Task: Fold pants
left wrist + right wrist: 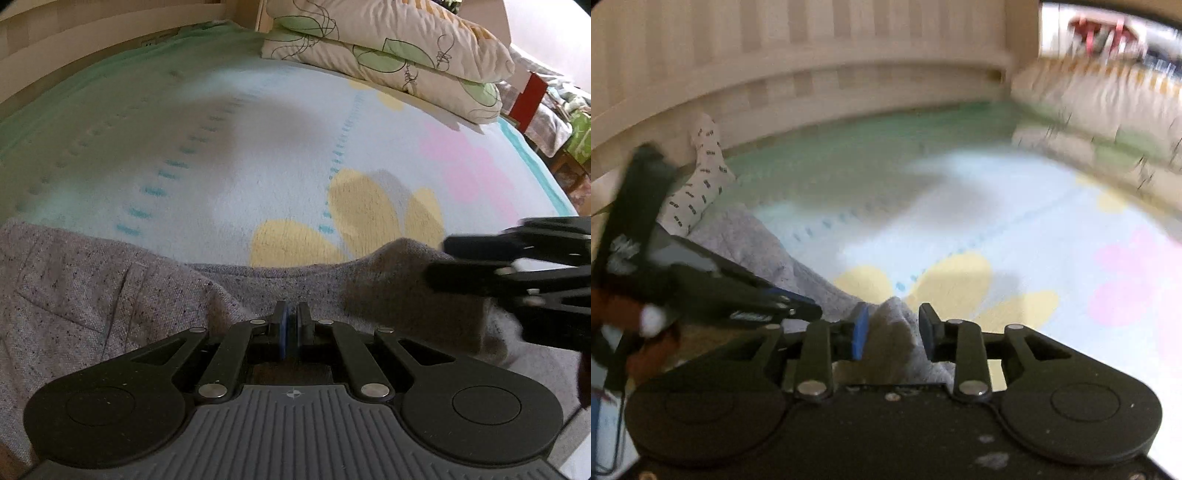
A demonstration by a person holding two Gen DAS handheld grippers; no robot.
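Pants (110, 295) are barely folded on the bed (258, 147); left tongs (291, 321) are pinched shut at 6 o'clock, right tongs (892, 328) gape around cloth.

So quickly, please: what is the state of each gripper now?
Left gripper: closed, pinching the grey pants.
Right gripper: open, with a fold of the pants between its fingers, not clamped.

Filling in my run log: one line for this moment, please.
left tool: shut on pants | right tool: open around pants edge | bed: pants partly spread
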